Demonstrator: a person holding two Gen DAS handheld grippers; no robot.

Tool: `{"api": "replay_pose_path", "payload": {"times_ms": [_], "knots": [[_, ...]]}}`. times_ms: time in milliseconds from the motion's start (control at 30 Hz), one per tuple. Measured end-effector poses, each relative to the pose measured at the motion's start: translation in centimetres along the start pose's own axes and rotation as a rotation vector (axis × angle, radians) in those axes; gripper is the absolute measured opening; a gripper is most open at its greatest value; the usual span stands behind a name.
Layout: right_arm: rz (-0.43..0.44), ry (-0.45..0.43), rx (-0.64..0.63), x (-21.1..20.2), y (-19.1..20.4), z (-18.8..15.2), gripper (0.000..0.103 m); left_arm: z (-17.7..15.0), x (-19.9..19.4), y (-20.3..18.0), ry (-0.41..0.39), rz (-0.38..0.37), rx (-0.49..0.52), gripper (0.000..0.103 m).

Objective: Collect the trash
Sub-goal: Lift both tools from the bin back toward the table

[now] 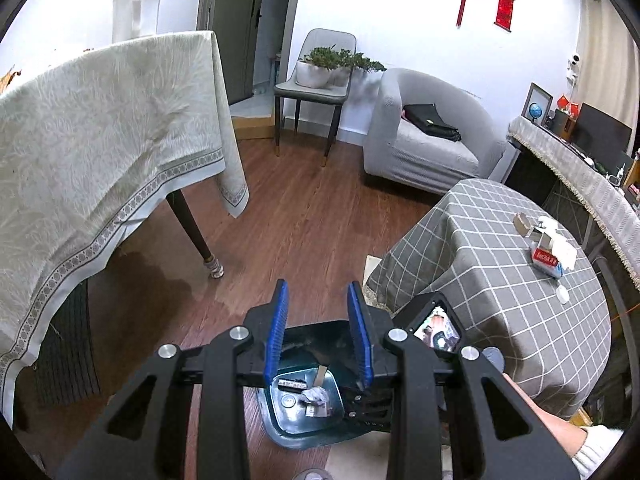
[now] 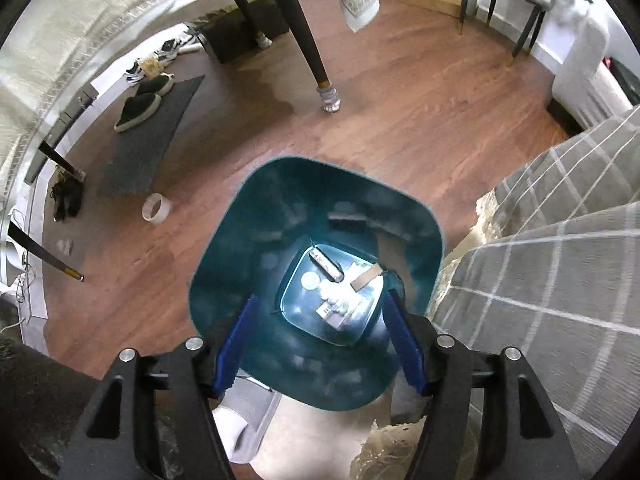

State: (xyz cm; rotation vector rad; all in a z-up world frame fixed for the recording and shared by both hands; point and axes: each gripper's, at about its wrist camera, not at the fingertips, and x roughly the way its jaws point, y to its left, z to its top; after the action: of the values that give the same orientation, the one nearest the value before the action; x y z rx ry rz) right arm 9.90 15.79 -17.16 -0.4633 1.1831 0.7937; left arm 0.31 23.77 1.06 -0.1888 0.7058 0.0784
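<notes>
Blue-padded fingers [image 2: 236, 344] of the right gripper [image 2: 320, 344] are held wide apart over the teal trash bin [image 2: 248, 240], which stands on the floor [image 2: 400, 120] just beside the checked-cloth counter [image 1: 500, 280]; nothing is gripped. The left gripper [image 1: 320, 332] is likewise seen with fingers apart and empty above the bin. Scraps [image 2: 340, 292] already lie at the bin's bottom. More trash [image 1: 548, 248], small boxes and crumpled paper, is left near the counter's far right edge; it is judged light, soft and easily crushed, best pinched across a box's narrow sides. This pile is shown only by the left view, while a tape roll [image 2: 156, 208] on the floor is shown only by the right view.
</notes>
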Motion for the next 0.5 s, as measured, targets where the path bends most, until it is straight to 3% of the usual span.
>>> {"api": "replay_pose_path", "payload": {"times_ms": [67,133,267,500], "knots": [[0.006,-0.044,0.003,-2.0,0.1,0.0,0.065,0.4,-0.4,-0.3,-0.014,-0.005,-0.003,0.032],[-0.001,-0.071,-0.015,-3.7,0.0,0.1,0.056,0.7,-0.7,-0.6,-0.025,-0.009,-0.002,0.032],[-0.005,-0.152,-0.018,-7.3,0.2,0.1,0.05,0.9,-1.0,-1.8,-0.037,-0.003,0.017,0.032],[-0.042,-0.258,0.007,-13.1,-1.4,-1.2,0.043,1.7,-1.7,-3.7,-0.07,-0.043,0.024,0.034]]}}
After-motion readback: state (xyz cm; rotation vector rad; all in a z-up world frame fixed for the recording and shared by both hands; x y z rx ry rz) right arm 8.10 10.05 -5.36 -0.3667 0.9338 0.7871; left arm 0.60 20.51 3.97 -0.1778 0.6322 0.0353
